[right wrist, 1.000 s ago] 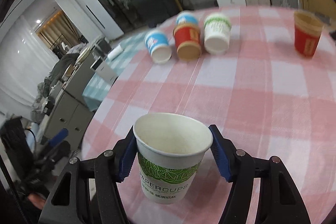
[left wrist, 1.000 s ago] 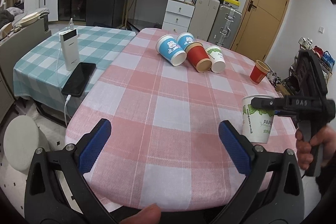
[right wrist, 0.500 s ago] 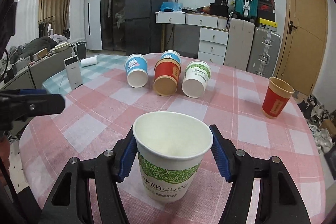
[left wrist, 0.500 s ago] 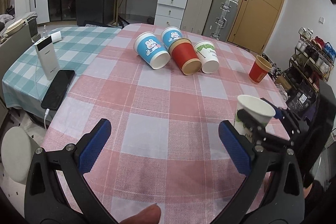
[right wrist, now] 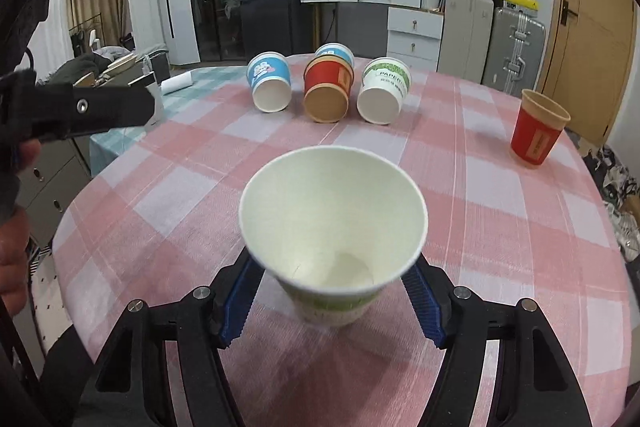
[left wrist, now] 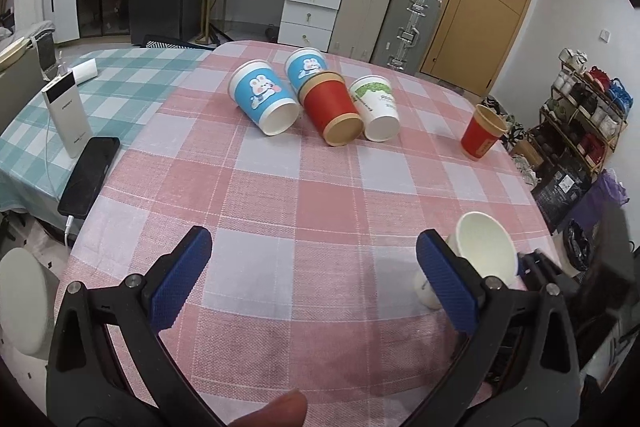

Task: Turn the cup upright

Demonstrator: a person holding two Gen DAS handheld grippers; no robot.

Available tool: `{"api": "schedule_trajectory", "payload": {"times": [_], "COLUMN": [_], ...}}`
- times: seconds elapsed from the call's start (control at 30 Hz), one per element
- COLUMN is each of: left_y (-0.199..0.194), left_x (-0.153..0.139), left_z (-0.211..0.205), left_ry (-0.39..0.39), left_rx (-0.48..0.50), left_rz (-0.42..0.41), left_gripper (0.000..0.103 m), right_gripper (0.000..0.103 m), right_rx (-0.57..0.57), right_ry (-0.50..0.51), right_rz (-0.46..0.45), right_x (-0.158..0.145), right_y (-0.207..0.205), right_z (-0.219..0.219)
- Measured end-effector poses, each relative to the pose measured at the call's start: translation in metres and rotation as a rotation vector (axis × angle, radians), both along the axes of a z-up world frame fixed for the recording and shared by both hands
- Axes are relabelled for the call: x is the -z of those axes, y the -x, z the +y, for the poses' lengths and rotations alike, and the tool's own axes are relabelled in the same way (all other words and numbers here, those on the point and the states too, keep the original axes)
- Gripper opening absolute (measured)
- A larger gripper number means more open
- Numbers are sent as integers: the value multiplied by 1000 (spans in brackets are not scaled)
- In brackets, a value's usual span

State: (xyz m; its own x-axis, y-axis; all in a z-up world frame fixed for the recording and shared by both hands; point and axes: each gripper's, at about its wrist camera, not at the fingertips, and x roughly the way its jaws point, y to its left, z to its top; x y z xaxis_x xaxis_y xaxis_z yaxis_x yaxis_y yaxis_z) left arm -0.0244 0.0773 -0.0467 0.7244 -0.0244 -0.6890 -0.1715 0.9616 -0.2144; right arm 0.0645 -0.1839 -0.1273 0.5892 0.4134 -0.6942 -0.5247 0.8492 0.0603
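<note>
My right gripper (right wrist: 332, 301) is shut on a white paper cup with a green leaf band (right wrist: 334, 227). The cup is mouth-up and tilted toward the camera, its base at or just above the pink checked tablecloth (right wrist: 500, 211). The same cup (left wrist: 482, 253) shows in the left wrist view at the right, behind my left finger. My left gripper (left wrist: 316, 281) is open and empty over the near table edge. Several cups lie on their sides at the far end: a blue rabbit cup (left wrist: 264, 99), a second blue one (left wrist: 306, 67), a red cup (left wrist: 330, 111) and a white-green cup (left wrist: 376, 107).
A red cup (left wrist: 482, 133) stands upright near the right table edge. A power bank (left wrist: 66, 115) and a black phone (left wrist: 90, 175) lie on the teal checked table at the left. Drawers, suitcases and a door stand behind the table.
The right gripper has lowered the white cup toward the cloth and tilted its mouth toward the camera. The left gripper has stayed open and shifted its view slightly.
</note>
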Motion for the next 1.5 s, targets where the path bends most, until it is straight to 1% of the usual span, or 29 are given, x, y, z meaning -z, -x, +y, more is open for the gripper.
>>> {"api": "schedule_trajectory", "payload": {"times": [0.07,0.1,0.17,0.23,0.33,0.37,0.47,0.57,0.7,0.87,1.0,1.1,1.27,1.4,1.5], "left_y": [4,7,12,17,25,28,38,49,63,79,87,91,92,93,94], "left_x": [-6,-9,-13,-17,-22,-24,-33,-44,-52,-56,-58,-60,-62,-62,-62], "left_z": [-4,-6,-10,-15,-26,-31,-45,-58,-70,-79,-81,-82,-82,-80,-80], "left_ry": [-15,-22,-20,-18,-27,-29,-34,-41,-47,-62,-67,-70,-80,-78,-78], "left_rx": [10,13,22,36,68,83,121,144,162,187,185,185,189,191,189], "left_rz": [-11,-17,-25,-29,-39,-43,-56,-75,-93,-96,-103,-112,-121,-124,-124], "left_gripper": [102,102,102,102,102,102,102,102,102,102,102,102,102,102,102], "right_gripper": [81,82,82,82,90,90,90,93,97,99,101,103,103,103,103], "right_rx": [2,-2,4,20,84,107,134,136,134,131,120,134,106,133,128], "right_ry": [13,9,-18,-71,-159,-186,-242,-264,-238,-221,-238,-242,-246,-192,-200], "right_rz": [7,7,9,14,13,10,-15,-65,-136,-180,-196,-228,-250,-296,-313], "right_x": [-3,-5,-12,-21,-38,-45,-63,-81,-99,-111,-114,-115,-117,-119,-121], "right_y": [7,12,23,33,45,49,59,72,92,109,114,119,125,130,135], "right_z": [-4,-8,-18,-32,-56,-63,-77,-81,-80,-83,-86,-86,-81,-76,-76]}}
